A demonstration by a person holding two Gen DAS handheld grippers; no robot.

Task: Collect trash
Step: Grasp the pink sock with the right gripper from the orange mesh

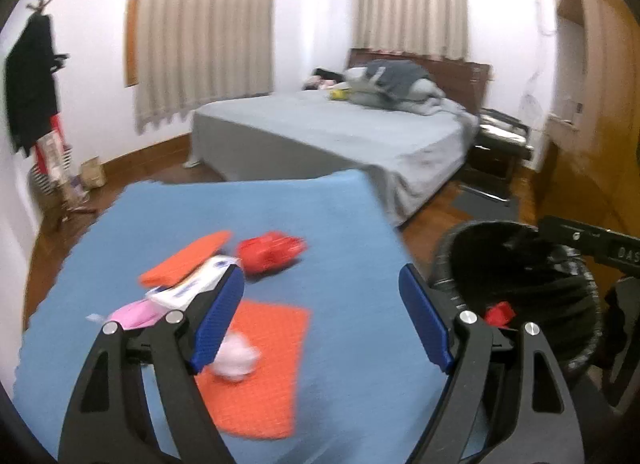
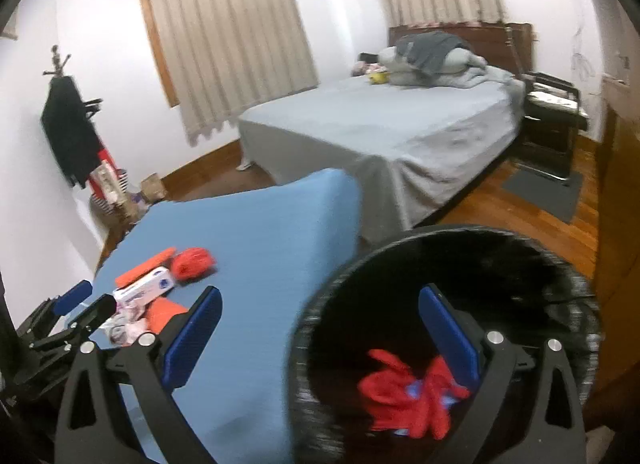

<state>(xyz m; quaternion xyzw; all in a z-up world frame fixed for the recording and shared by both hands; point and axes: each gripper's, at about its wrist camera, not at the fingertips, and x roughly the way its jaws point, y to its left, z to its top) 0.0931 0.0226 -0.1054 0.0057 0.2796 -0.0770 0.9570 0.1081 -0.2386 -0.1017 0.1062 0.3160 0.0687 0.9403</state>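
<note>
A blue-covered table (image 1: 328, 223) holds trash: a crumpled red wrapper (image 1: 270, 252), a white packet (image 1: 196, 284), an orange pack (image 1: 186, 258), a pink item (image 1: 132, 314), a white tissue ball (image 1: 236, 356) and an orange mat (image 1: 260, 368). My left gripper (image 1: 322, 320) is open and empty above the table, by the tissue. My right gripper (image 2: 320, 338) is open and empty over the rim of the black bin (image 2: 560, 276). A red crumpled piece (image 2: 408, 392) lies in the bin. The bin also shows in the left wrist view (image 1: 520, 264). The red wrapper (image 2: 194, 262) and white packet (image 2: 146, 288) show in the right wrist view.
A bed with grey sheet (image 1: 340, 131) stands behind the table. A coat rack with dark clothes (image 1: 34, 83) is at the left wall. A dark stand (image 1: 500, 139) sits by the bed on the wooden floor (image 2: 520, 207). A wooden cabinet (image 1: 600, 123) is at the right.
</note>
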